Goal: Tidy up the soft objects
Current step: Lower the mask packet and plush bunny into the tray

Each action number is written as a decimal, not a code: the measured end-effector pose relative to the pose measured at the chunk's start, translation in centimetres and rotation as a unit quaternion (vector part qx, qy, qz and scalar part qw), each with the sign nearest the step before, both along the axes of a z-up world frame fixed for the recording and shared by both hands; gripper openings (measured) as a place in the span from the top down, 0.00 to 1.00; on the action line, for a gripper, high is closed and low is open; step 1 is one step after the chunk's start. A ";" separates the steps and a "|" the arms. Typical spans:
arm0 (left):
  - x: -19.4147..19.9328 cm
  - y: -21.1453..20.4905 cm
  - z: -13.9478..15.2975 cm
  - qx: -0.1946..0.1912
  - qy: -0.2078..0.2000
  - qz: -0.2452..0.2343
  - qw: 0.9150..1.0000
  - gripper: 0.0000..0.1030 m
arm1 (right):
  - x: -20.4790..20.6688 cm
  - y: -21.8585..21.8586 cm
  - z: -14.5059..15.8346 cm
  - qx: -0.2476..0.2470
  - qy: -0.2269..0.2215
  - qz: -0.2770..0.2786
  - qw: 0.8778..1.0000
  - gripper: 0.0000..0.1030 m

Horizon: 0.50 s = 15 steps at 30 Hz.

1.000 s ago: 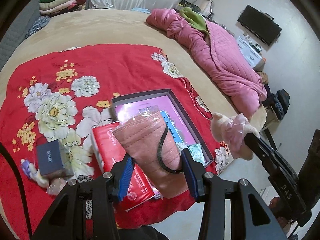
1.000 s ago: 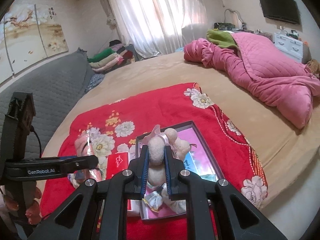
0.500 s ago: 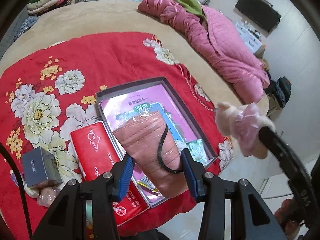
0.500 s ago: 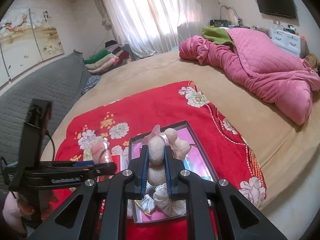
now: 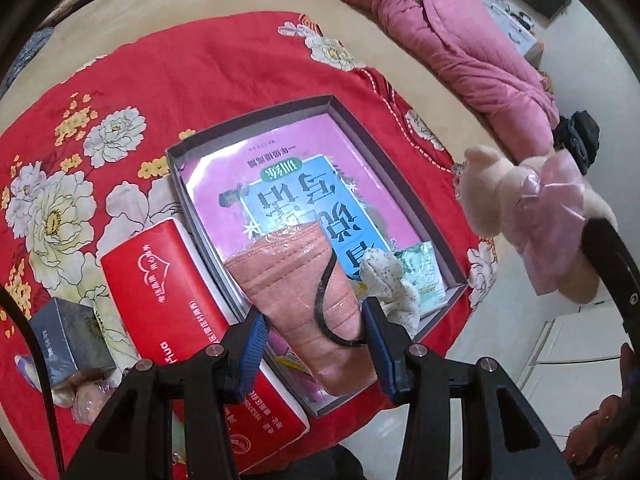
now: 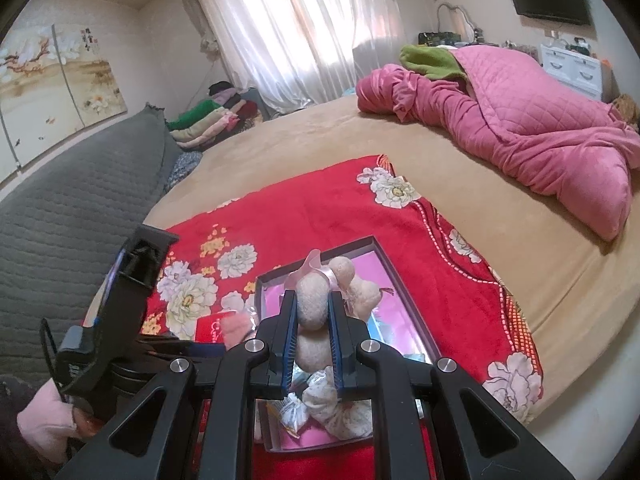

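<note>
The left claw [image 5: 314,344] holds a pink face mask [image 5: 304,280] just above the open box [image 5: 404,184] on the bed, the right claw [image 6: 313,336] grips a plush bear [image 6: 316,304] over it, so next each should probably lower and release inside.

Soft daylight through the curtains [image 6: 304,28], heavy fisheye bending, dark corners, perhaps slight blur.

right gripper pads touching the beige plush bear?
Touching. Right wrist view: both blue pads of the right gripper squeeze the beige plush bear, no gap.
</note>
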<state>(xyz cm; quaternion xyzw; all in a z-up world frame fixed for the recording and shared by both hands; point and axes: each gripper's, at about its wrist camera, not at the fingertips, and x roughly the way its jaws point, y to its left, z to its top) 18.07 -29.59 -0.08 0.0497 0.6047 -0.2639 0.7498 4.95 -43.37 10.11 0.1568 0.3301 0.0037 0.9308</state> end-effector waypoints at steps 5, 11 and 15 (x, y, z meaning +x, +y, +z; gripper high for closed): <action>0.2 -0.5 -1.1 0.017 0.009 -0.008 1.000 0.54 | 0.4 -0.4 -0.5 0.003 -0.001 -0.003 1.000 0.85; 0.5 -0.7 -2.2 0.024 0.016 -0.012 1.000 0.54 | 1.2 -0.6 -1.6 -0.002 0.004 -0.002 1.000 0.85; 0.9 -0.8 -3.0 0.028 0.023 -0.008 0.999 0.54 | 1.7 -0.4 -2.4 -0.017 0.011 0.002 1.000 0.85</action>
